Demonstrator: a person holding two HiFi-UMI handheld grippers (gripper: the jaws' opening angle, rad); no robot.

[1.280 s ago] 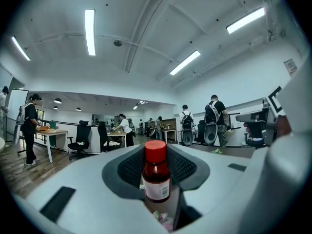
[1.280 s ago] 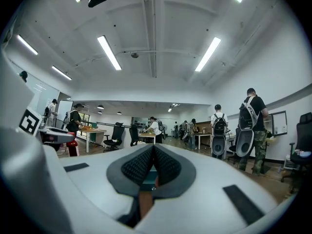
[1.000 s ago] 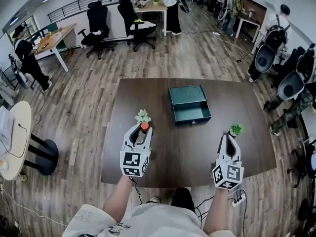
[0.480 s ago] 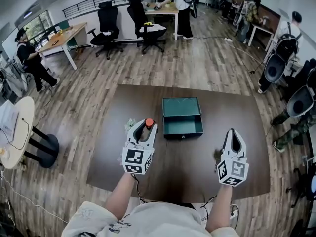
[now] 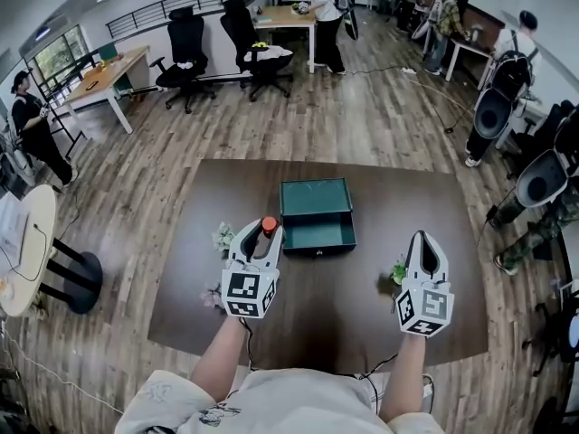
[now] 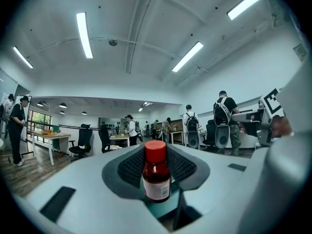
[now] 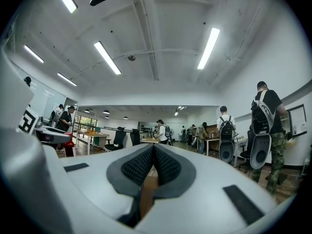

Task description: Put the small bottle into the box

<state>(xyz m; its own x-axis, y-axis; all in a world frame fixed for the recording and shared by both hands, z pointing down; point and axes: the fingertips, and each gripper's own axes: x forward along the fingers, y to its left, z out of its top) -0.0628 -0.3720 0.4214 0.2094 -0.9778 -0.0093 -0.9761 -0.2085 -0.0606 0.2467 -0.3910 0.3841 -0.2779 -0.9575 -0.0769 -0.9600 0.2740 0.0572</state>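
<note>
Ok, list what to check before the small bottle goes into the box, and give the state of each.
1. Grip: the small bottle stands upright, clamped between the jaws of the left gripper: ok.
2. Opening: the box is open, nothing seen inside: ok.
3. Position: bottle above the opening: not ok; it is beside the box's left front corner.
4. Other hand: the right gripper is shut, empty and clear of the box: ok.
5. Path: the plant stands left of the left gripper, not towards the box: ok.
</note>
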